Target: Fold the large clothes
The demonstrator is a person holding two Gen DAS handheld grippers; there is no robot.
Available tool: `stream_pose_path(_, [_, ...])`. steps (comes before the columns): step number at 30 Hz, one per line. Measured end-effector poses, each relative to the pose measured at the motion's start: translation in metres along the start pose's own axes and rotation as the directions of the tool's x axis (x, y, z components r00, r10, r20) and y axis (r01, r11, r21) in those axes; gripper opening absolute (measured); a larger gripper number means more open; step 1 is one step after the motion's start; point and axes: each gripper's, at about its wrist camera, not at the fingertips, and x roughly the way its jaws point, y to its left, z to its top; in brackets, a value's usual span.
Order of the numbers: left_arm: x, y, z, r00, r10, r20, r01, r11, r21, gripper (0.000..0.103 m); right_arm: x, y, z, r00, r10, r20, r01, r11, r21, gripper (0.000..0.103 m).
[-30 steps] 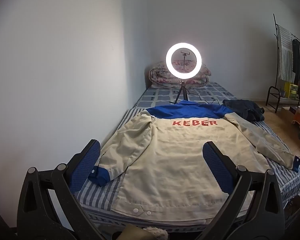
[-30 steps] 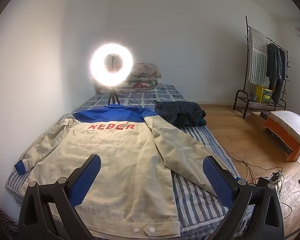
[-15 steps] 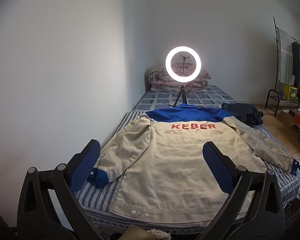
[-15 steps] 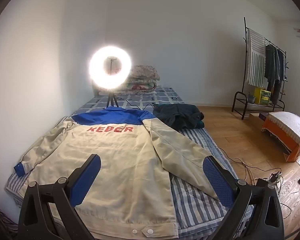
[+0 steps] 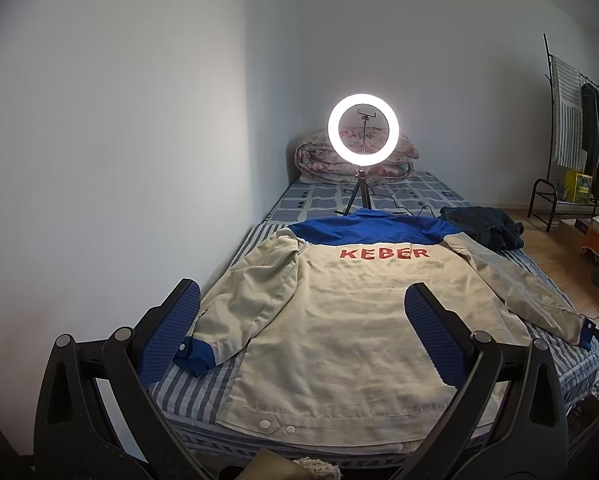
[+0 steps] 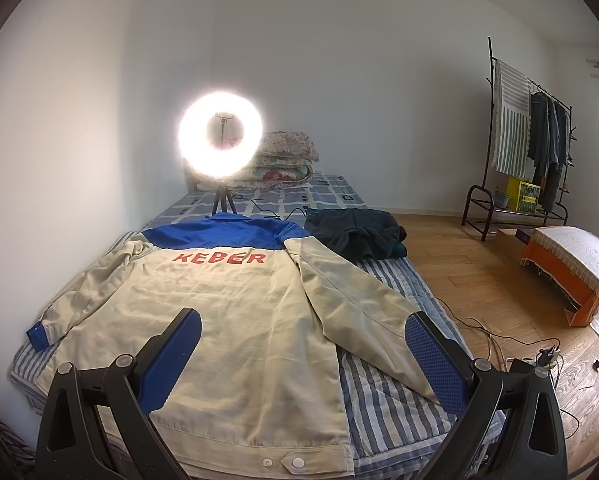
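A beige work jacket (image 5: 339,312) with a blue yoke and red "KEBER" lettering lies flat, back up, on the striped bed (image 5: 191,392), sleeves spread to both sides. It also shows in the right wrist view (image 6: 227,320). Its left sleeve ends in a blue cuff (image 5: 197,354); its right sleeve (image 6: 363,320) runs toward the bed's right edge. My left gripper (image 5: 301,332) is open and empty, held above the hem near the foot of the bed. My right gripper (image 6: 303,360) is open and empty, above the jacket's lower right part.
A lit ring light on a tripod (image 5: 362,132) stands on the bed behind the collar, folded quilts (image 5: 311,156) behind it. A dark garment (image 6: 355,232) lies beside the right shoulder. The wall runs along the left. Cables (image 6: 499,344), an orange stool (image 6: 571,264) and a clothes rack (image 6: 531,152) stand on the right.
Both grippers have drawn back and risen slightly from the bed; the jacket looks smaller and lower in both views. The jacket has not moved. Both stay open.
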Motion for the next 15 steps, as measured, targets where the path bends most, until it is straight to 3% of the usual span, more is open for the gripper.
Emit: stream_pose_path(15, [-0.0027,0.0021,0.0006,1.0,-0.007,0.014,0.008,1.0,-0.016,0.103,-0.0007,0.0005,0.0021,1.0,-0.003,0.001,0.003,1.0,-0.002,0.103])
